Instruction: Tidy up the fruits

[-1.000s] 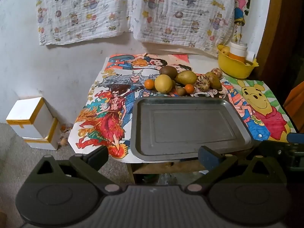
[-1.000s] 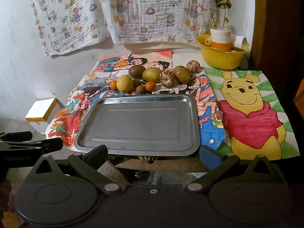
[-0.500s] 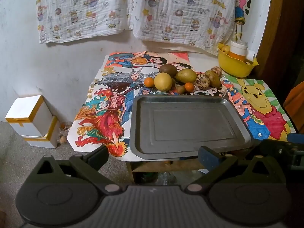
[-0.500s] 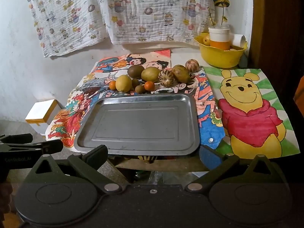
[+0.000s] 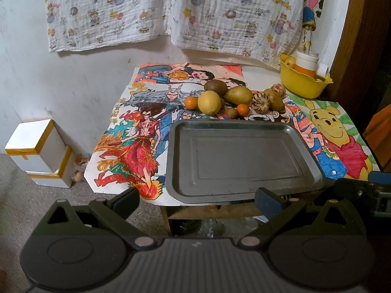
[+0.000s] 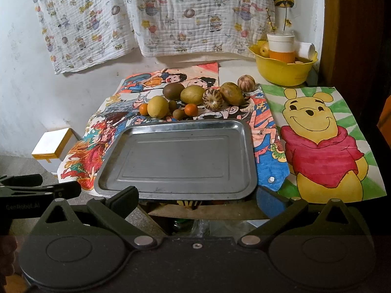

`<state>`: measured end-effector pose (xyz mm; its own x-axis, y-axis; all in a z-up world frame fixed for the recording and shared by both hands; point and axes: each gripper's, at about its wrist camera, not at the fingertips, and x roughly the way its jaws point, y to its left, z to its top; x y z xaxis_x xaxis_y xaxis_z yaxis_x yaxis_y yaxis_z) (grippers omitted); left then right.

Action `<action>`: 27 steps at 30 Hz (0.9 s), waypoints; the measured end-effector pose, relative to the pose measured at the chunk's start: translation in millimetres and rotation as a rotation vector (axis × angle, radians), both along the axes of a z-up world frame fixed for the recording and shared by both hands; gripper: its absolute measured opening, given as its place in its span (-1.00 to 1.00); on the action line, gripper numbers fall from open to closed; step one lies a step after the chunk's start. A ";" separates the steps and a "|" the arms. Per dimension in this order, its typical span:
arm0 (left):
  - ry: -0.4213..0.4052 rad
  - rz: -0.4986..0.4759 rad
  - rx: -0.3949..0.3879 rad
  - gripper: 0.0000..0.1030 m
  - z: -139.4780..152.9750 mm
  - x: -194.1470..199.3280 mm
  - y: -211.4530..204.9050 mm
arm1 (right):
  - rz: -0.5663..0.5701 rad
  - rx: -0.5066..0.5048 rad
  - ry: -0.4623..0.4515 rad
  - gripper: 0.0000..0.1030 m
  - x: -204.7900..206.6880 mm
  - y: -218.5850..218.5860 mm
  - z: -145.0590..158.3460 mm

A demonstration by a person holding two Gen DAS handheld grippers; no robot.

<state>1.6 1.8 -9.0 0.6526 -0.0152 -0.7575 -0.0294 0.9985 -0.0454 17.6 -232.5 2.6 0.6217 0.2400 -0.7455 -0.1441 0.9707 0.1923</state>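
Left wrist view: the left gripper (image 5: 198,199) hovers short of the worktop's (image 5: 256,69) near edge, its fingers (image 5: 125,201) spread wide with nothing between them. Just beyond the fingertips lies the metal tray (image 5: 240,127), bare inside, resting on coloured drawings (image 5: 136,146) that cover the worktop. Part of the right gripper (image 5: 361,193) shows near the tray's near right corner.

In the right wrist view the right gripper (image 6: 198,199) also hangs before the tray's (image 6: 180,124) near rim, fingers (image 6: 271,201) apart and empty. The left gripper (image 6: 36,190) appears to the left of the tray's near left corner.

The fruits all sit in a cluster just behind the tray's far rim, on the drawings (image 6: 266,122): a yellow round fruit (image 6: 158,106) with a small orange (image 6: 143,109) at its left, a second small orange (image 6: 190,109) nearer the rim, a brown fruit (image 6: 173,91), a green-yellow fruit (image 6: 192,94), a striped fruit (image 6: 212,99), an olive oval fruit (image 6: 231,93) and another striped one (image 6: 246,82) farthest back. Two small brownish fruits lie among them.

Behind the tray and to its right stands a yellow bowl (image 6: 283,69) holding a cup (image 6: 280,46). A bear drawing (image 6: 320,141) lies right of the tray. A patterned cloth (image 6: 156,17) hangs on the wall behind it, and white boxes (image 5: 39,151) stand on the floor to its left.
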 end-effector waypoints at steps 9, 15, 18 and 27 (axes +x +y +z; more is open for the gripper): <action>0.004 0.000 -0.004 0.99 -0.4 1.5 1.5 | -0.001 0.001 0.002 0.99 3.2 0.4 -1.4; 0.014 0.000 -0.008 0.99 -1.9 7.2 2.0 | 0.001 0.000 0.003 0.99 5.2 0.7 1.4; 0.021 0.000 -0.010 0.99 -2.8 11.4 2.0 | 0.001 0.000 0.005 0.99 5.8 0.6 3.3; 0.050 0.019 -0.018 0.99 -7.5 24.6 3.0 | 0.013 0.004 0.033 0.99 27.7 -0.8 -10.9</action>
